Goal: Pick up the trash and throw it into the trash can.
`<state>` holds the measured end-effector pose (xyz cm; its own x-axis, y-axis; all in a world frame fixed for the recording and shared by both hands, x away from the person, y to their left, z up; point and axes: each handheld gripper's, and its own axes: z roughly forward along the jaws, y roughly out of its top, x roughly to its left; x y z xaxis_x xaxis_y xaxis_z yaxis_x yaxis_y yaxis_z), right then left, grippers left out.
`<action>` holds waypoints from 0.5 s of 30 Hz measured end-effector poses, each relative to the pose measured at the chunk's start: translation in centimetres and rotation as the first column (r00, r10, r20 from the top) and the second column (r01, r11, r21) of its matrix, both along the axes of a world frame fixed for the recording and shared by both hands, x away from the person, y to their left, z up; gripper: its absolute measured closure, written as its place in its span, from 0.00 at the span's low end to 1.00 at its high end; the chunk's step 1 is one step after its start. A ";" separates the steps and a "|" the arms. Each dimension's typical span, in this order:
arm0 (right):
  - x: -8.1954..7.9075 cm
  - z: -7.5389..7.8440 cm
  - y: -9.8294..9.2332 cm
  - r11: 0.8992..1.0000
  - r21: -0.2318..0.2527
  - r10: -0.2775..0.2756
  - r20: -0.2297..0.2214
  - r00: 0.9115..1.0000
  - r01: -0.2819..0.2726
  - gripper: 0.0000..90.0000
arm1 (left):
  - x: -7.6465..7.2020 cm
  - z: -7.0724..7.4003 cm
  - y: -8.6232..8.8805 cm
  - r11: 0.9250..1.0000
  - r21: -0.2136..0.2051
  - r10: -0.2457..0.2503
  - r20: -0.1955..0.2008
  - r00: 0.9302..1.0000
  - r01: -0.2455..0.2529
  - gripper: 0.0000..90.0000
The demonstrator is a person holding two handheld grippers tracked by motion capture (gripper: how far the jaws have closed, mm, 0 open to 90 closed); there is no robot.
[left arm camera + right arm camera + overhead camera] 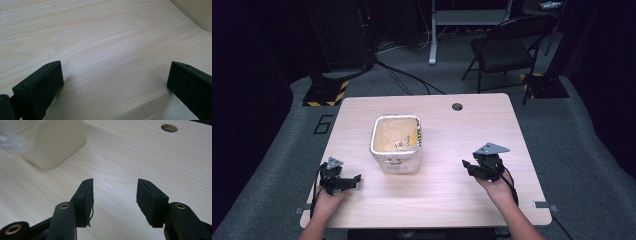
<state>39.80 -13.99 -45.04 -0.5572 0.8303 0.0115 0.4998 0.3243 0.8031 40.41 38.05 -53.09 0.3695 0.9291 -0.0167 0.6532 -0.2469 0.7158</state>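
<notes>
On the worktop (447, 190), pale wood grain, one cable hole (457, 106) near the far edge. Item: cream square bin (396, 143), standing upright near the middle of the worktop, lined with a clear plastic bag whose edge folds over the rim; some small pieces lie inside, too small to tell. Item: left tool (357, 178), held in the person's left hand (328, 200) near the front left corner, low over the wood, jaws set wide with bare worktop between them; the bin lies just beyond, to its right in the high view. Item: right tool (466, 165), held in the right hand (499, 187), right of the bin and apart from it, jaws wide, nothing between them. Floor: grey carpet; folding chair (504, 50) behind the worktop.
</notes>
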 end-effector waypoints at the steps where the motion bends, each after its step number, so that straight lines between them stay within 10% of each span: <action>1: 0.0 -0.2 -0.2 1.000 0.000 -0.002 0.000 1.000 0.002 0.52 | 0.0 0.0 0.0 1.000 0.000 0.000 0.000 1.000 0.000 0.00; 15: -0.1 -1.9 -1.4 0.999 0.010 -0.036 -0.026 0.999 0.036 0.52 | 0.0 0.0 0.0 1.000 0.000 0.000 0.000 1.000 0.000 0.00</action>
<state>39.71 -15.38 -46.91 -0.5266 0.8494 0.0343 0.5318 0.2977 0.7928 40.41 38.04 -53.09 0.3695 0.9291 -0.0164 0.6530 -0.2471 0.7159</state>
